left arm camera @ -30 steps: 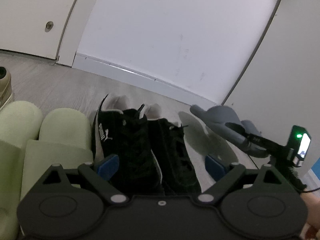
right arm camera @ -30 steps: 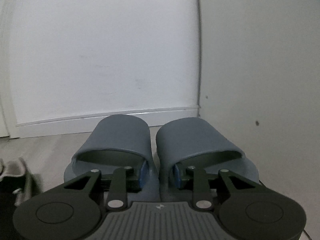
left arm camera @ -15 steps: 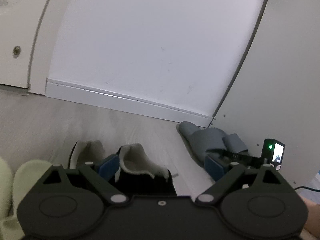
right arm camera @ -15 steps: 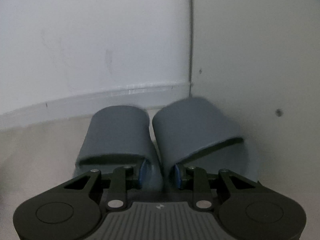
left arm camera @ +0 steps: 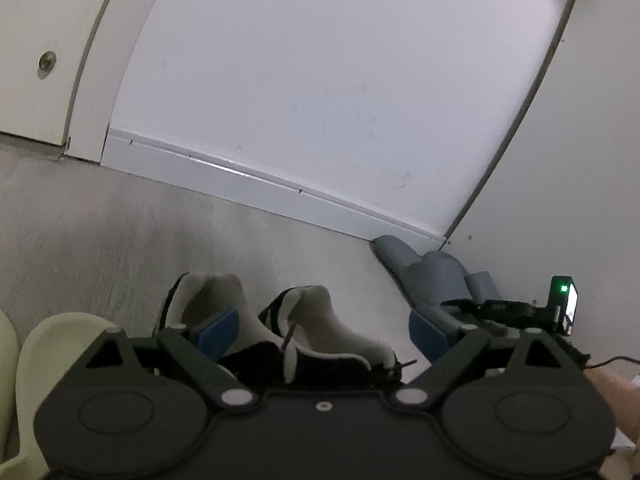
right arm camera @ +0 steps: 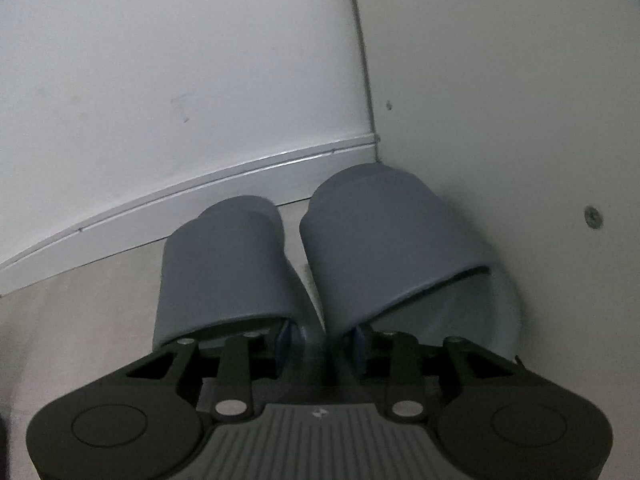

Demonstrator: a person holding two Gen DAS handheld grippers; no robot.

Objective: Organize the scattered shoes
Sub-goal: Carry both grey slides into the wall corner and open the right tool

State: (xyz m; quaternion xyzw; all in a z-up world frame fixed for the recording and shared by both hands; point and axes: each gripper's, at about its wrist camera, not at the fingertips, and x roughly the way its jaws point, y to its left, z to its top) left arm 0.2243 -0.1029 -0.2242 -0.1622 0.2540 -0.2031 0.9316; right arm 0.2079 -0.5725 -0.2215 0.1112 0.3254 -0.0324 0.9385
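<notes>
Two black sneakers [left arm camera: 320,320] with whitish toes lie on the floor, toes toward the wall. My left gripper [left arm camera: 320,332] stands open over them; its left pad overlaps the left sneaker and its right pad is clear of the right one. A pair of grey slippers [right arm camera: 384,248] sits in the corner, toes at the baseboard. My right gripper [right arm camera: 321,344] is shut on their inner edges, pinching the two together. In the left wrist view the grey slippers [left arm camera: 432,276] and the right gripper [left arm camera: 500,308] show at the right wall.
Pale green slippers [left arm camera: 60,344] lie at the left, beside the sneakers. A white baseboard [left arm camera: 248,184] runs along the back wall to the corner. A cabinet door [left arm camera: 48,60] is at the far left. Bare grey floor [left arm camera: 120,232] lies ahead of the sneakers.
The right gripper has carried the grey slippers forward into the corner. The left gripper has moved along the sneakers toward their toes, staying open.
</notes>
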